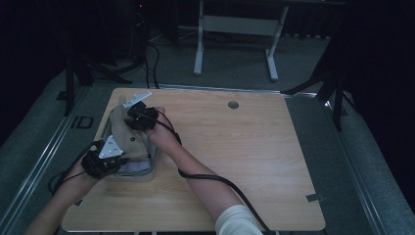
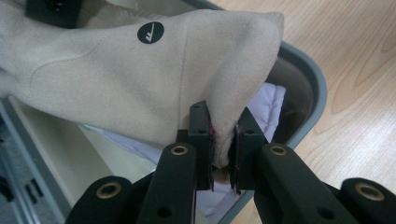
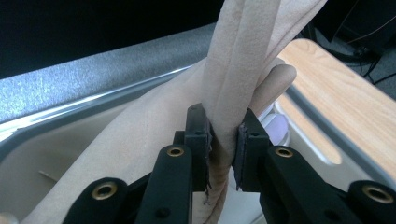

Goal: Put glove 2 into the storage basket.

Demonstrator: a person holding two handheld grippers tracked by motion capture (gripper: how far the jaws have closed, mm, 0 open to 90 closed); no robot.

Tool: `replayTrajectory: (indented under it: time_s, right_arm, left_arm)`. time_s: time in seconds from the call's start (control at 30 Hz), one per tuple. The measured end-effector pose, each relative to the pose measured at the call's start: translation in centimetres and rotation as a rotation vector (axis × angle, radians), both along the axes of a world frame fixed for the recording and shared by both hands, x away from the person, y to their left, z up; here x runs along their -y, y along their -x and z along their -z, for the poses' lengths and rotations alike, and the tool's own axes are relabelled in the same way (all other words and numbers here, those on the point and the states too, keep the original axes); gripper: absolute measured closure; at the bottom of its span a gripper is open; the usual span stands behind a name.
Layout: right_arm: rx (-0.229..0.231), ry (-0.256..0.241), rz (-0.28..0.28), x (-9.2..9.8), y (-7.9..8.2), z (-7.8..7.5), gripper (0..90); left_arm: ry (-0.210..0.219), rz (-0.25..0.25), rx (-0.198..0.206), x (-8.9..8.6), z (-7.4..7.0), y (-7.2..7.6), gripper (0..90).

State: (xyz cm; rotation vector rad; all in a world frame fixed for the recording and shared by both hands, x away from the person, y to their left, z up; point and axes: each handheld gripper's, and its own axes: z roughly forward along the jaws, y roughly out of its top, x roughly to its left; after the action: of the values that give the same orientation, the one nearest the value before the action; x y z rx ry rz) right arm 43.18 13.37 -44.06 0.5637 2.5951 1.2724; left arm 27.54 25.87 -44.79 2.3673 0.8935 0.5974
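Beige suede-like cloth (image 1: 128, 134) with stitched seams and a round black logo patch (image 2: 150, 32), held over a grey rounded-corner bin (image 1: 152, 166) near the left edge of the pale wood-grain bench (image 1: 244, 156). Left claw (image 2: 223, 140) is clamped on one soft corner; right claw (image 3: 225, 140) pinches a thick folded edge. White quilted fabric (image 2: 271, 100) lies inside the bin.

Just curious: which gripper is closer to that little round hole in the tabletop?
The right gripper. It sits left of the hole, while the left gripper is farther, nearer the person.
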Motion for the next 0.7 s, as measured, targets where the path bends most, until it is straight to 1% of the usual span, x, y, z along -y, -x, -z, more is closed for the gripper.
replayTrajectory:
  time_s: [0.07,0.1,0.13,0.2,0.27,0.3,0.33,0.37,0.4,0.57,0.63,0.7]
  right_arm:
    - [-0.005,0.011,0.003,-0.3,-0.1,0.6,77.9]
    - [-0.005,0.016,0.005,-0.3,-0.1,0.8,77.9]
    - [-0.013,0.025,0.006,-0.4,-0.2,1.2,77.8]
    - [-0.016,0.034,0.010,-0.3,-0.3,1.9,77.6]
    - [-0.041,0.043,0.016,-0.2,-0.5,2.6,77.2]
    - [-0.044,0.050,0.019,-0.2,-0.6,2.8,77.1]
    - [-0.050,0.068,0.023,-0.1,-0.7,3.2,77.0]
    - [-0.053,0.069,0.023,0.0,-0.8,3.5,76.9]
    - [-0.067,0.075,0.027,0.1,-0.9,3.8,76.8]
    - [-0.100,0.066,0.029,0.5,-1.2,4.3,74.0]
    - [-0.101,0.060,0.027,0.7,-1.2,4.1,69.6]
    - [-0.113,0.047,0.020,1.1,-1.2,3.8,63.8]
  left_arm:
    - [-0.004,-0.003,-0.008,-0.1,0.4,-0.1,81.5]
    - [-0.002,-0.003,-0.021,-0.1,0.7,-0.2,81.4]
    - [-0.004,0.000,-0.026,-0.2,0.9,-0.3,81.4]
    - [0.005,-0.003,-0.038,-0.2,1.3,-0.4,81.4]
    - [0.001,-0.003,-0.047,-0.1,1.7,-0.5,81.3]
    - [0.001,-0.005,-0.052,-0.1,1.8,-0.6,81.3]
    - [-0.002,-0.007,-0.055,0.0,1.9,-0.7,81.2]
    - [-0.002,-0.008,-0.059,0.0,2.1,-0.7,81.2]
    - [-0.003,-0.008,-0.060,0.1,2.1,-0.7,81.1]
    - [0.004,-0.010,-0.089,0.2,2.5,-1.1,80.7]
    - [0.015,-0.013,-0.089,0.2,2.3,-1.1,79.6]
    - [0.029,-0.015,-0.089,0.1,2.1,-1.0,76.6]
